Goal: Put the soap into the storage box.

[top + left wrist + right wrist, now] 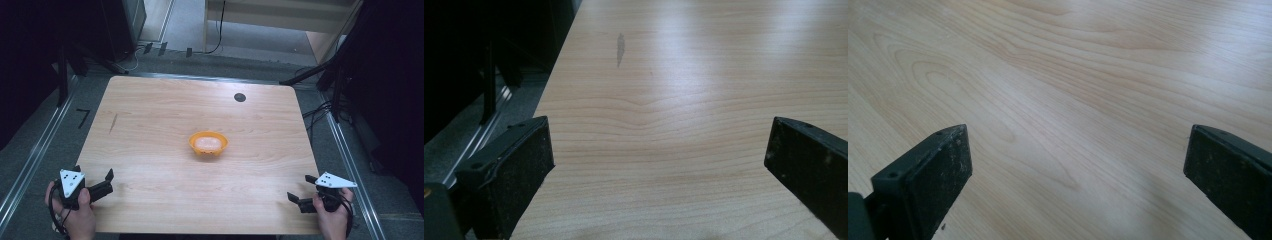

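An orange bowl (208, 142) with something pale inside it sits near the middle of the wooden table (150, 105). At the table's near left corner a hand holds my left gripper (93, 173) open, far from the bowl. In the left gripper view the left gripper (659, 150) has its jaws wide apart over bare wood. My right gripper (301, 188) is held at the near right corner, also open and well short of the bowl. The right gripper (1078, 155) in its own view has nothing between its jaws but wood grain.
A small black round spot (240, 97) lies on the table's far right part. A dark streak (113, 122) marks the wood at the left; the streak (620, 49) lies ahead of the left gripper. Metal rails (30, 160) and cables run along the floor beside the table.
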`<state>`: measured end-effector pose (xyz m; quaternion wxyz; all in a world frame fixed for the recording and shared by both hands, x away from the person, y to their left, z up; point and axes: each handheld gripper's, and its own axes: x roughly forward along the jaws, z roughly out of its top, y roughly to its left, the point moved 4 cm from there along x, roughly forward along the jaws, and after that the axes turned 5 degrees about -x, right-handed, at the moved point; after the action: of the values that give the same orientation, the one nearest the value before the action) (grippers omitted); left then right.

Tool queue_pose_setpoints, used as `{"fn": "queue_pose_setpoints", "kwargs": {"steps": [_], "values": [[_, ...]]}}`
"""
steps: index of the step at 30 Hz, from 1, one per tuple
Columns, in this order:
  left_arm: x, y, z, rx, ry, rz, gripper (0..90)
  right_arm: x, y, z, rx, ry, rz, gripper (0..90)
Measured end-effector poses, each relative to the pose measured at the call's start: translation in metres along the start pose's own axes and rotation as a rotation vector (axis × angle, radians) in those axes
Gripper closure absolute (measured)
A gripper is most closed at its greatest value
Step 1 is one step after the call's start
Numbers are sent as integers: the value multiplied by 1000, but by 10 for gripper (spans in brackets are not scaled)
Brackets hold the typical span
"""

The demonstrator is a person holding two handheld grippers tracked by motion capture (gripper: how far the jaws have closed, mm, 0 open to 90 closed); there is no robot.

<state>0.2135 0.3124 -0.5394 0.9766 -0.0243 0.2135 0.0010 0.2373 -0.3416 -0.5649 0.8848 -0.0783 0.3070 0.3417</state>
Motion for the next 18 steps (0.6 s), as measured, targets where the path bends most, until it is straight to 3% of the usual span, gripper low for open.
{"fn": "queue_pose_setpoints", "kwargs": {"steps": [9,12,18], "values": [[0,0,0,3,7,0,0,-11,-5,-20,49,-61,-53,0],[1,-1,0,11,9,3,0,-16,-6,-21,71,-110,-64,0],[1,-1,0,10,12,1,0,-17,-2,-21,56,-132,-56,0]]}}
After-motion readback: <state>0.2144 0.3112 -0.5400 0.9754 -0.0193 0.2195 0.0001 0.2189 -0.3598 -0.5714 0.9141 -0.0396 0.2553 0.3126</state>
